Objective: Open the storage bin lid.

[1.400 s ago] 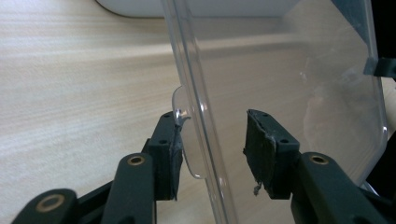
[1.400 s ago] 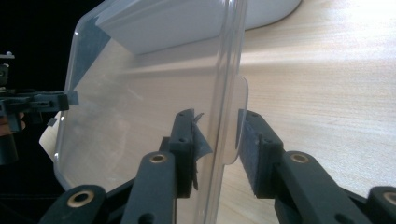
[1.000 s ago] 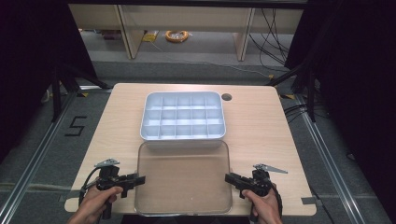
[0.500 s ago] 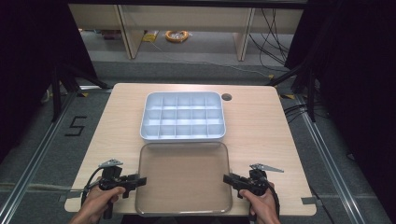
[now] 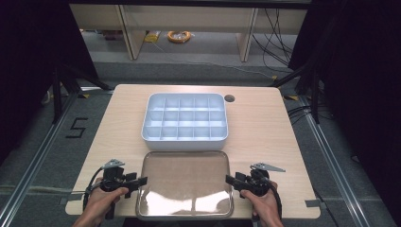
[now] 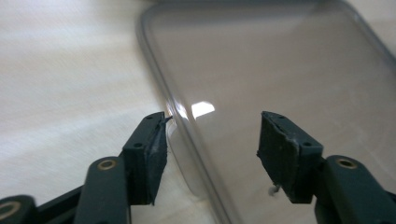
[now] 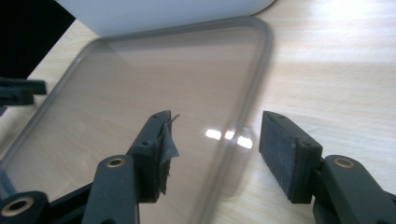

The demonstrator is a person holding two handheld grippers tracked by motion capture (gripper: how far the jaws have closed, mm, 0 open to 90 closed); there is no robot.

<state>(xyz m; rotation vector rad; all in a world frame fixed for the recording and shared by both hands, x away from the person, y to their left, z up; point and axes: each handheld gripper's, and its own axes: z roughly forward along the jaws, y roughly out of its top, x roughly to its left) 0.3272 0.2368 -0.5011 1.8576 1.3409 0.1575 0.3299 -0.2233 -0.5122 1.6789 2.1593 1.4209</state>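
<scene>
the clear lid (image 5: pixel 184 182) lies flat at the near edge of the tabletop (image 5: pixel 265 127), centred between the two hands. the white compartment box (image 5: pixel 185 118) stands just beyond it toward the middle of the tabletop, its near wall beside the lid's far rim, all cells uncovered.

step in hand: release of the lid after set-down. the left claw (image 5: pixel 140 180) sits at the lid's left rim and the right claw (image 5: pixel 229 179) at its right rim. both claws have just been opening. in the left gripper view the left claw (image 6: pixel 212 135) stands about half open, the lid's rim (image 6: pixel 187 140) running between the jaws close to the left pad, with no pad pressing on it. in the right gripper view the right claw (image 7: pixel 215 135) is likewise about half open, the rim (image 7: pixel 233 144) between the jaws and clear of both pads. neither claw has hold of anything.

next move, as judged: draw both claws outward, away from the rim, level with the tabletop, so that no pad drags the lid. keep the withdrawal even on both sides; a one-sided snag would likely slew the lid against the box.
</scene>
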